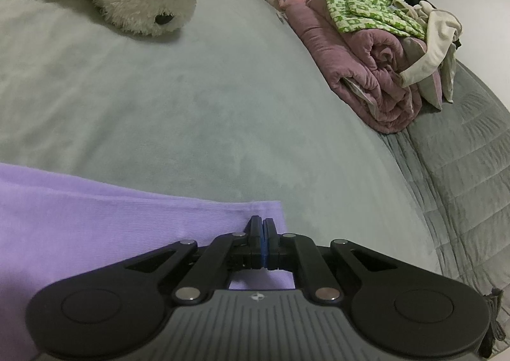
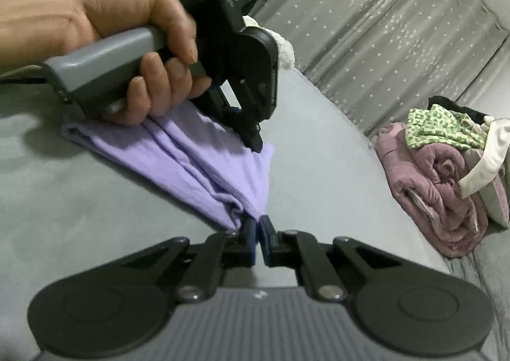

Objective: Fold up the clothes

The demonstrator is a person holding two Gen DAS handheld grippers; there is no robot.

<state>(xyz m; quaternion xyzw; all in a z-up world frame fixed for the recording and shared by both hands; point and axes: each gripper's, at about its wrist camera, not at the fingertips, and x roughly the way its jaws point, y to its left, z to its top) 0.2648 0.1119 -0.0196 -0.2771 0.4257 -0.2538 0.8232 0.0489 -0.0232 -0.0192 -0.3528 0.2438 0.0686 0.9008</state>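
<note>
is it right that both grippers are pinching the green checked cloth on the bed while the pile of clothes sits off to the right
Not quite. The cloth in both grippers is plain purple, not green checked. The right wrist view shows the left gripper and right gripper shut on its corners. The green checked cloth lies on the pile of clothes off to the right, on the bed.

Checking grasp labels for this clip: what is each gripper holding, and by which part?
Both grip the folded lilac ribbed garment: the left gripper shut on one corner, the right gripper shut on the bunched opposite corner.
</note>
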